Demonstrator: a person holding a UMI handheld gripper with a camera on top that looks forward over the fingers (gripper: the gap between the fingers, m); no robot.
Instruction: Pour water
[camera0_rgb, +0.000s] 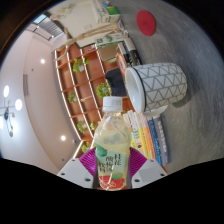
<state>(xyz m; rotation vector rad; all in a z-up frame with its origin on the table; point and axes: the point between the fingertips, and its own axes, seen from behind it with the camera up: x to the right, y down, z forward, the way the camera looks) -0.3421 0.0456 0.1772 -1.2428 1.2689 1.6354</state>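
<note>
Both fingers of the gripper (111, 172) are clamped on a bottle (111, 140) with a white cap. White patterned mug (156, 85) sits just beyond it.

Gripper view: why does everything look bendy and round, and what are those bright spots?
Gripper view: the wide lens bends the shelf and mug into curves; the bright spots are ceiling lights glaring; the bottle, held by the hand-held gripper, looms large because it is closest.

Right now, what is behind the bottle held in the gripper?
Behind the bottle, shut between the fingers, stands a white patterned mug and a wooden shelf. The bottle hides whatever lies directly behind it.
</note>
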